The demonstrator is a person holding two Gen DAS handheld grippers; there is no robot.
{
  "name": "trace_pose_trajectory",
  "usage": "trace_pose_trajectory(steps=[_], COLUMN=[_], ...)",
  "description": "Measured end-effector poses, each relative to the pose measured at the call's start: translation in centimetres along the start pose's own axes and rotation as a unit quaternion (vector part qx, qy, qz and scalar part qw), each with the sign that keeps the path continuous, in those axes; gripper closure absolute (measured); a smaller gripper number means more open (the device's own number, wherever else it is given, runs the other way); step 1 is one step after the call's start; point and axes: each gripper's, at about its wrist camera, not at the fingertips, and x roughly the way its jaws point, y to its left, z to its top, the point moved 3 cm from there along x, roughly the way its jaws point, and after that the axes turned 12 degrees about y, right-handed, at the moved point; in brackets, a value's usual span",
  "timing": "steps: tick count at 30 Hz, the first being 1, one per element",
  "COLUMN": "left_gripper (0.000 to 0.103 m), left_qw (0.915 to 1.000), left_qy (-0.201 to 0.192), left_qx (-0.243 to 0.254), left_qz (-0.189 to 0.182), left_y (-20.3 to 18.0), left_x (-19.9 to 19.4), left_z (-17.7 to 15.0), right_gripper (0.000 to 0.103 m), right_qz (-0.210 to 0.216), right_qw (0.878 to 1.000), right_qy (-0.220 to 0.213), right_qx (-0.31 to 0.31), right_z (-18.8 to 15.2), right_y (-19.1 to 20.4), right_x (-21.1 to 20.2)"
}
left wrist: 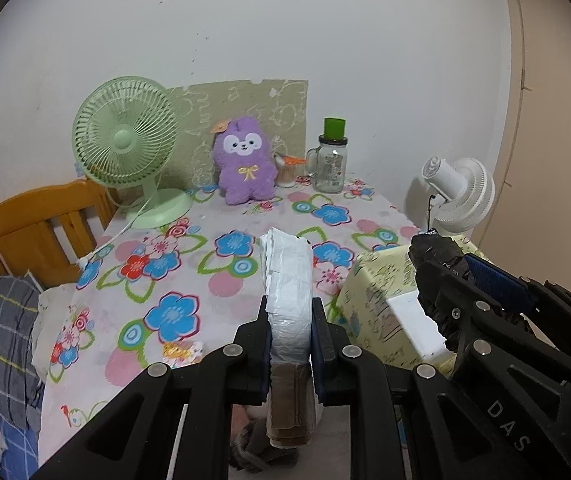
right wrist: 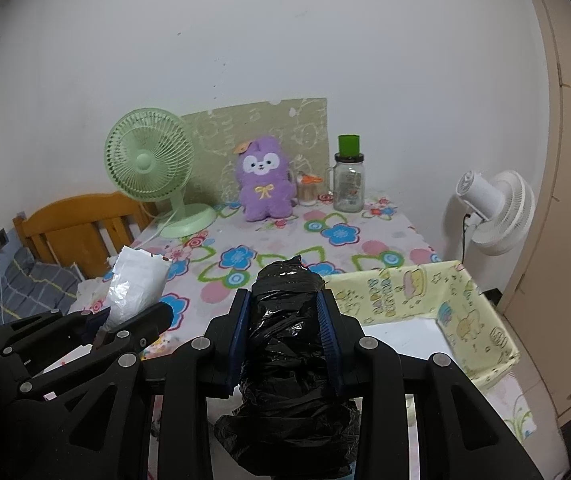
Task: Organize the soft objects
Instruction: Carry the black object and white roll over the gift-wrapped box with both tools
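The label on the clear glass jar with a green cap (left wrist: 330,162) is too small to read. The small cup with an orange top (left wrist: 287,171) is partly hidden behind the purple plush rabbit (left wrist: 245,160). The crumpled black plastic bag roll (right wrist: 285,344) runs past the bottom edge. The orange wooden bed frame (left wrist: 33,232) is cut off at the left.
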Motion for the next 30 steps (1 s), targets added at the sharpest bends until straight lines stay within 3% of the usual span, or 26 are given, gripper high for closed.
trace_pose_trajectory(steps=[16, 30], left_gripper=[0.088, 0.088], left_qw=[1.0, 0.9996], left_qy=[-0.002, 0.017], left_qx=[0.004, 0.01], left_qz=[-0.009, -0.019], left_y=[-4.9, -9.0], left_x=[1.6, 4.5], left_z=[2.4, 3.4], right_gripper=[0.066, 0.066], right_qz=[-0.01, -0.018], right_qw=[1.0, 1.0], right_qy=[-0.005, 0.017], right_qx=[0.005, 0.008], right_z=[1.6, 1.9], right_y=[-5.6, -11.0], right_x=[-0.2, 1.2])
